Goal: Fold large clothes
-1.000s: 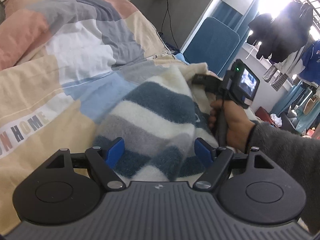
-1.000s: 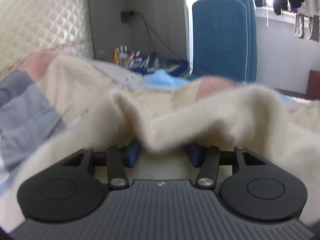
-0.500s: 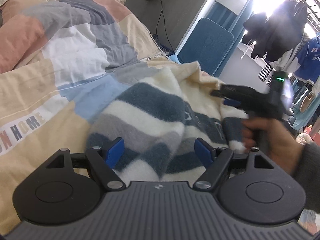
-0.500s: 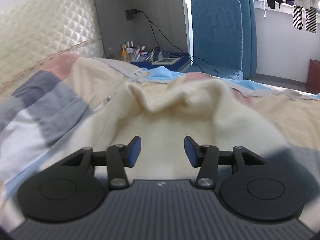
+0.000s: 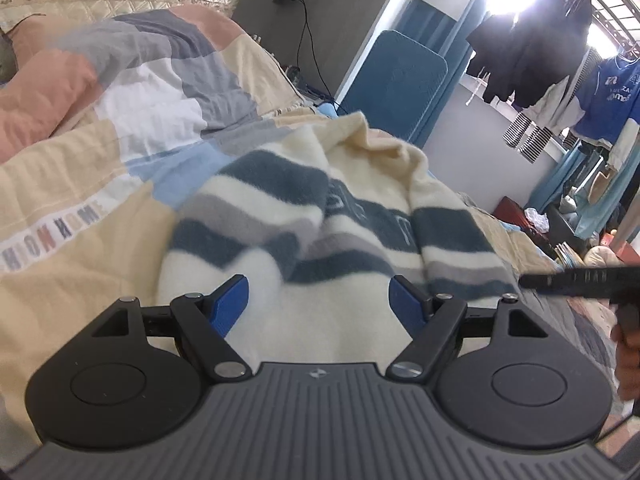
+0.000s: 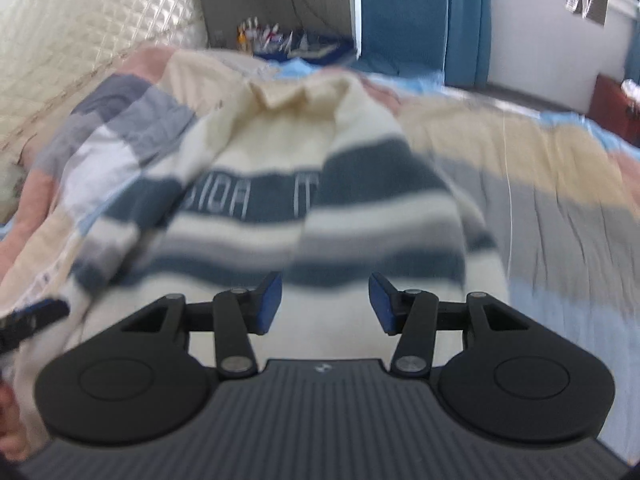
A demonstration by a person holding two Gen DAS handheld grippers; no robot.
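Note:
A cream sweater (image 5: 304,216) with blue and grey stripes lies on the bed, its collar toward the far end and one sleeve folded across its front. In the right wrist view the sweater (image 6: 280,216) is blurred, and lettering shows on its widest blue band. My left gripper (image 5: 320,302) hovers open over the cream hem, with nothing between its blue pads. Above the lower stripes my right gripper (image 6: 325,302) is also open and empty. In the left wrist view the right gripper (image 5: 536,280) reaches in from the right edge, level with the sweater's side. The left gripper (image 6: 36,316) shows at the left edge of the right wrist view.
A patchwork duvet (image 5: 100,184) covers the bed under the sweater. A quilted headboard (image 6: 100,28) stands at the far left. A blue chair (image 5: 400,80) and a bedside shelf of small items (image 6: 288,40) are beyond the bed. Clothes hang (image 5: 532,48) by the window on the right.
The right gripper let go of the cream fabric near the collar and drew back and up. The sweater now lies flatter. The left gripper backed off slightly.

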